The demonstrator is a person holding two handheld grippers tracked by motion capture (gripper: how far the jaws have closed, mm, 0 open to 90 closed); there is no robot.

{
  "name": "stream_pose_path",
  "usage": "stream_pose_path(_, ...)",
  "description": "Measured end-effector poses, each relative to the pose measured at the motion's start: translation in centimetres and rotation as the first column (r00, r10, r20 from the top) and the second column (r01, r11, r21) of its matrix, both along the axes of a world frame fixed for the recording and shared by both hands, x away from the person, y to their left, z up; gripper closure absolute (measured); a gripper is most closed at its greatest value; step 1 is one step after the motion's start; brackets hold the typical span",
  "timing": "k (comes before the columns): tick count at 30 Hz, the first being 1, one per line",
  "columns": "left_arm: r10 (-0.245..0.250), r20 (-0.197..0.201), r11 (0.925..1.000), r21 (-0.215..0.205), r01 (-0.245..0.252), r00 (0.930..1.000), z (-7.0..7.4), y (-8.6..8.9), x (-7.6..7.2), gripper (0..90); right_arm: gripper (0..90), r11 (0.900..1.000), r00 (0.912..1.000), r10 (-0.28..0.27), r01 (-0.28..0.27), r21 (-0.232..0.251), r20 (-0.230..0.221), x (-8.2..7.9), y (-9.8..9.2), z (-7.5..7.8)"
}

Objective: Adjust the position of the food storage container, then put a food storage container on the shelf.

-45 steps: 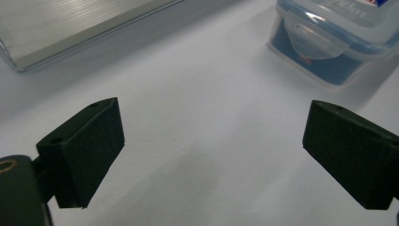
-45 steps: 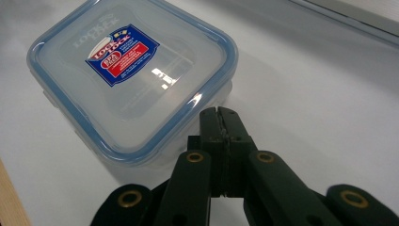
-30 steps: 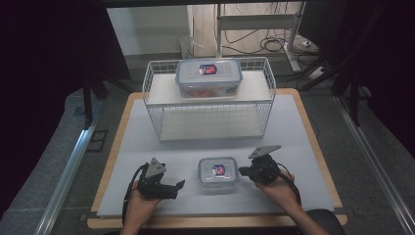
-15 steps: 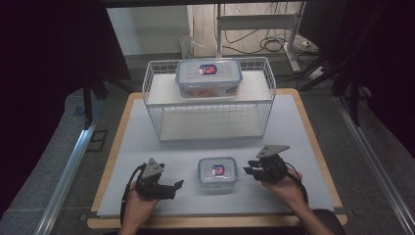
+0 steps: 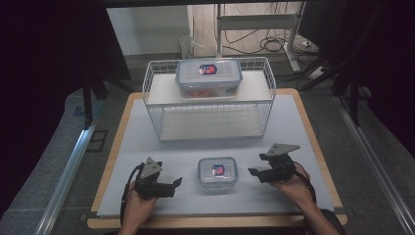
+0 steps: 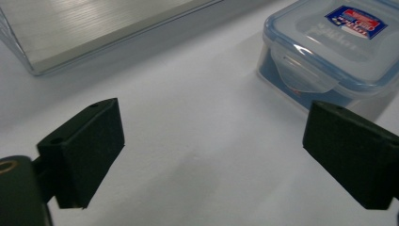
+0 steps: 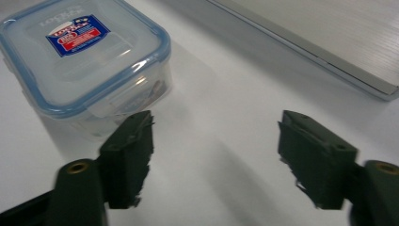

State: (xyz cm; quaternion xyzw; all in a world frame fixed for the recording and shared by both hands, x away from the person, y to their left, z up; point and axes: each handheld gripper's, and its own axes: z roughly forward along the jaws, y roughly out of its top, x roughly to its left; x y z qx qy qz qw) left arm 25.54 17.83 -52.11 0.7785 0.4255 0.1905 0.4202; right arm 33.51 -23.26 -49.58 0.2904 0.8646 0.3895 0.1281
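Note:
A small clear lidded container (image 5: 218, 172) with a blue seal and a red-blue label sits on the white mat near the front. My left gripper (image 5: 176, 183) rests to its left, open, jaws pointing at it. In the left gripper view the container (image 6: 329, 52) lies ahead to the right with one side latch facing me. My right gripper (image 5: 253, 172) is open to the container's right, a short gap away. The right gripper view has the container (image 7: 82, 61) ahead to the left, nothing between the jaws. A larger lidded container (image 5: 209, 77) stands on top of the white wire rack (image 5: 210, 100).
The wire rack holds the middle back of the mat, with a lower shelf board (image 6: 94, 28) near mat level. The wooden table edge (image 5: 215, 221) runs along the front. Dark floor, metal rails and cables surround the table.
My right gripper has drawn back to the right, away from the small container, and the gap between them has widened. The left gripper and container have stayed in place.

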Motion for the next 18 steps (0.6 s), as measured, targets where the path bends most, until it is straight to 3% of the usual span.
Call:
stream_pose_path(4,-0.005,-0.014,0.9999,0.011,0.005,0.9999,-0.17,-0.07,0.11,4.5,16.9,1.000,0.9998,-0.013,0.013,-0.020,-0.012,0.49,-0.26,-0.56)
stream_pose_path(11,0.000,-0.029,0.9999,0.016,0.000,0.9996,-0.16,-0.14,0.15,3.7,15.3,0.999,0.9993,-0.035,0.034,-0.017,-0.015,0.84,-0.80,-0.68)
stream_pose_path(18,0.004,-0.065,0.9998,-0.020,-0.005,0.9979,0.07,-0.08,0.26,3.4,14.4,0.998,0.9981,-0.060,0.060,-0.003,-0.013,0.81,-0.85,-0.62)
